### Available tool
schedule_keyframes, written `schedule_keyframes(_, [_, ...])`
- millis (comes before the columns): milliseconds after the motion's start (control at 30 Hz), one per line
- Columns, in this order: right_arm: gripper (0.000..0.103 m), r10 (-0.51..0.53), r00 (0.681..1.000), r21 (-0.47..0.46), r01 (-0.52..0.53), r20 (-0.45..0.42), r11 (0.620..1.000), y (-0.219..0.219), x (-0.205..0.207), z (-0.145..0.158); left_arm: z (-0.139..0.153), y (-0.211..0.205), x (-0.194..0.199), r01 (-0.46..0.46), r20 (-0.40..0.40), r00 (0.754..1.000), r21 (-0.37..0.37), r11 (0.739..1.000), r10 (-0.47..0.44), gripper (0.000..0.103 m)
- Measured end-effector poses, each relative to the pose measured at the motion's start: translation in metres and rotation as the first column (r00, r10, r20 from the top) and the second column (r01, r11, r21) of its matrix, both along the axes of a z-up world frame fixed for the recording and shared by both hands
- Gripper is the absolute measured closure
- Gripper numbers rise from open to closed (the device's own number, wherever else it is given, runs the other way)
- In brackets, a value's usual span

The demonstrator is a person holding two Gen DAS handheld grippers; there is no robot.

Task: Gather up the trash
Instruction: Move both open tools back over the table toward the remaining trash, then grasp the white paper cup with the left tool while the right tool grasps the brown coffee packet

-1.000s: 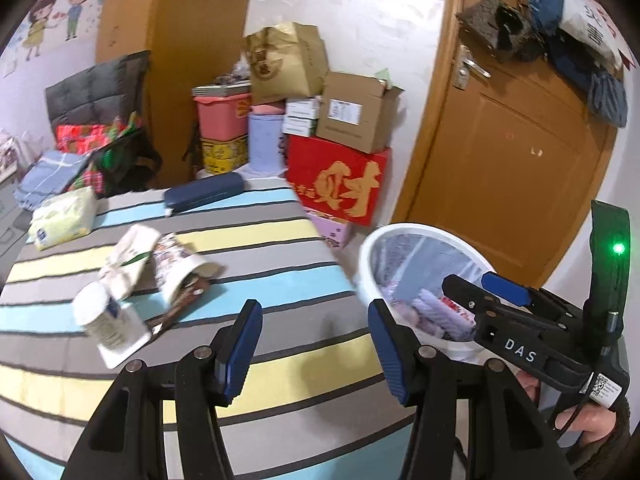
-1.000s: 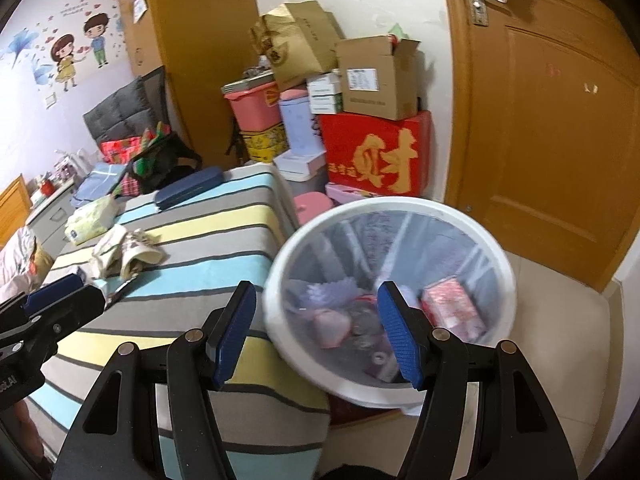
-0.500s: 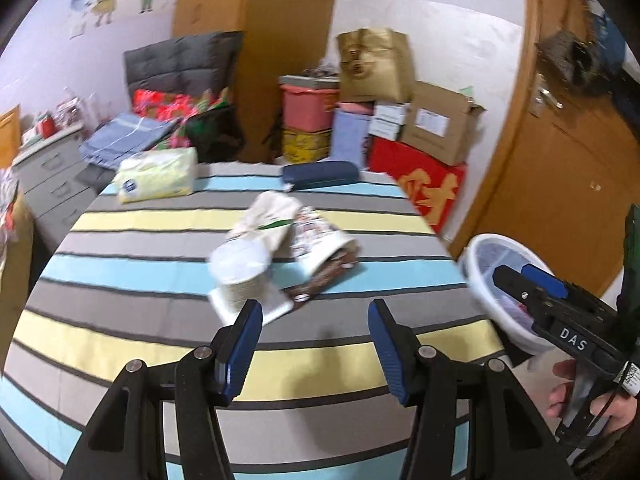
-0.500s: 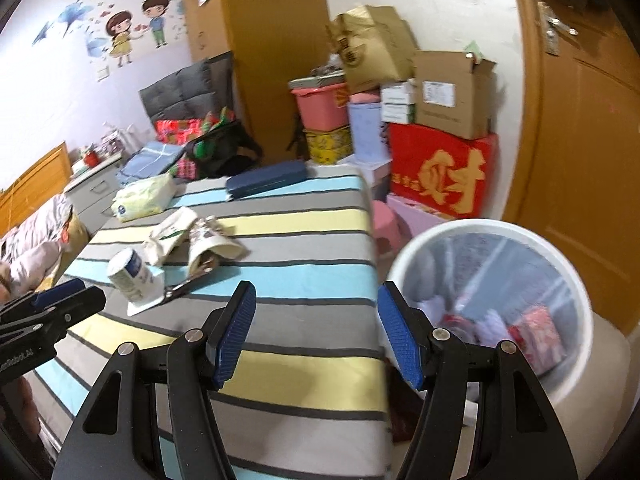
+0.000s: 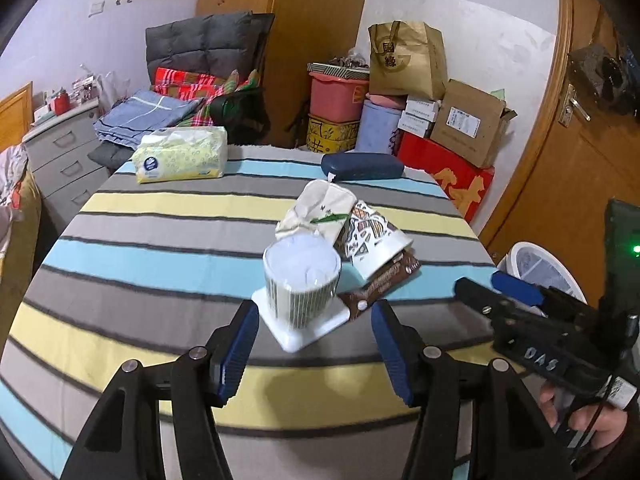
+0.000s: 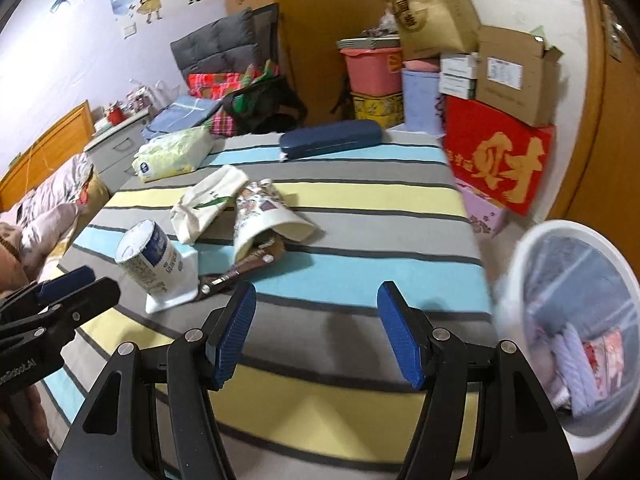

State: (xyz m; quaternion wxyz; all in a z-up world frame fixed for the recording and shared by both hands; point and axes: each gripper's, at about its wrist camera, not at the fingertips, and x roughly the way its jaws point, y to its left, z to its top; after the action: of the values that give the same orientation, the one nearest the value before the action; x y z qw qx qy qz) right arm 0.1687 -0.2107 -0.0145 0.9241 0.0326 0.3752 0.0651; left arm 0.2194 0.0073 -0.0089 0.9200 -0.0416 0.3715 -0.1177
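I am holding my left gripper [image 5: 314, 354] and right gripper [image 6: 318, 330] wide open and empty near the yogurt cup [image 5: 301, 280], crushed paper cup [image 5: 374, 242] and wrappers on the table, while the bin [image 6: 576, 320] at right is already keeping some trash.

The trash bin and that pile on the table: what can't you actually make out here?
- Trash bin: right wrist view, blurred and cut off by the edge; contents unclear.
- Brown wrapper: left wrist view, partly tucked under the patterned paper cup.
- Yogurt cup: label print too small to read.
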Motion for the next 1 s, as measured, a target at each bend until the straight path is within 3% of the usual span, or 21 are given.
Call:
schedule_keyframes(267, [0.038,-0.008,0.999,0.015,0.009,-0.038,1.0,0.005,0.015,-0.006,-0.013,-0.01,0.032,0.007,-0.033,0.999,0.02,1.0,-0.006,0.044])
schedule_keyframes(500, [0.038,-0.017,0.998,0.025,0.019,-0.066,1.0,0.009,0.023,-0.011,-0.026,0.002,0.047,-0.03,-0.077,0.997,-0.026,0.999,0.028,0.045])
schedule_keyframes(600, [0.038,-0.009,0.997,0.045,0.013,-0.071,0.999,0.011,0.026,-0.011,-0.026,0.013,0.048,-0.049,-0.073,0.996,-0.051,0.997,0.045,0.051])
schedule_keyframes(1000, [0.038,-0.012,0.992,0.005,0.013,-0.126,1.0,0.037,0.037,-0.021,-0.021,0.053,0.035,-0.076,-0.055,0.996,-0.027,0.997,0.075,0.051])
